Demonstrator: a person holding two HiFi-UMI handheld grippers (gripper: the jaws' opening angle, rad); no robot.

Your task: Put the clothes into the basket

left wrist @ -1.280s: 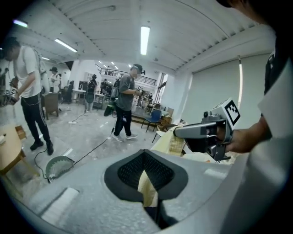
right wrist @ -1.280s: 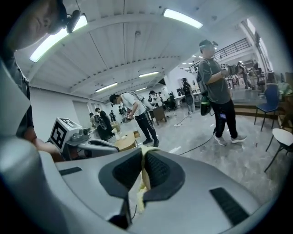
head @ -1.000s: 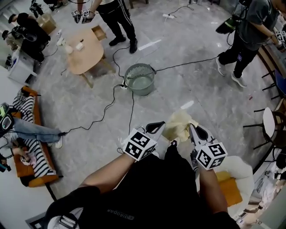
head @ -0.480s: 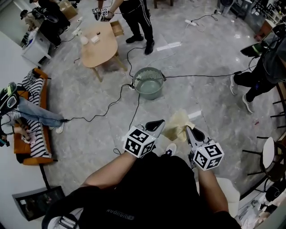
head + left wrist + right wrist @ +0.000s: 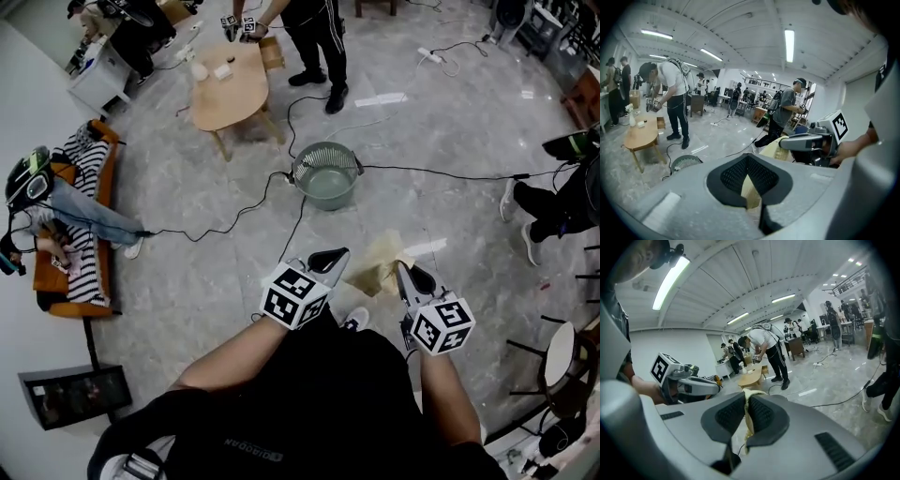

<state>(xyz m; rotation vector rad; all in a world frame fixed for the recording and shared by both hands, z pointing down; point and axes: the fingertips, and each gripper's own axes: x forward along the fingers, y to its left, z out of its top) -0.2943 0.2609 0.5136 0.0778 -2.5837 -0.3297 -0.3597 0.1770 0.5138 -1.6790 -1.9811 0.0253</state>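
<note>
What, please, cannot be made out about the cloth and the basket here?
- The yellow cloth: kind of garment unclear; bunched in the head view, mostly covered by the jaws in both gripper views.
- The basket: contents too small to tell in the head view; lower part cut off by the left gripper in its own view.

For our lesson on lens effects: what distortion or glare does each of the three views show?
Head view: wide-angle bend, the floor curving at the edges, with bright reflections. Left gripper view: fisheye circle with dark corners; the lamp is blown out white. Right gripper view: same fisheye and dark rim; its lamp glares too.
</note>
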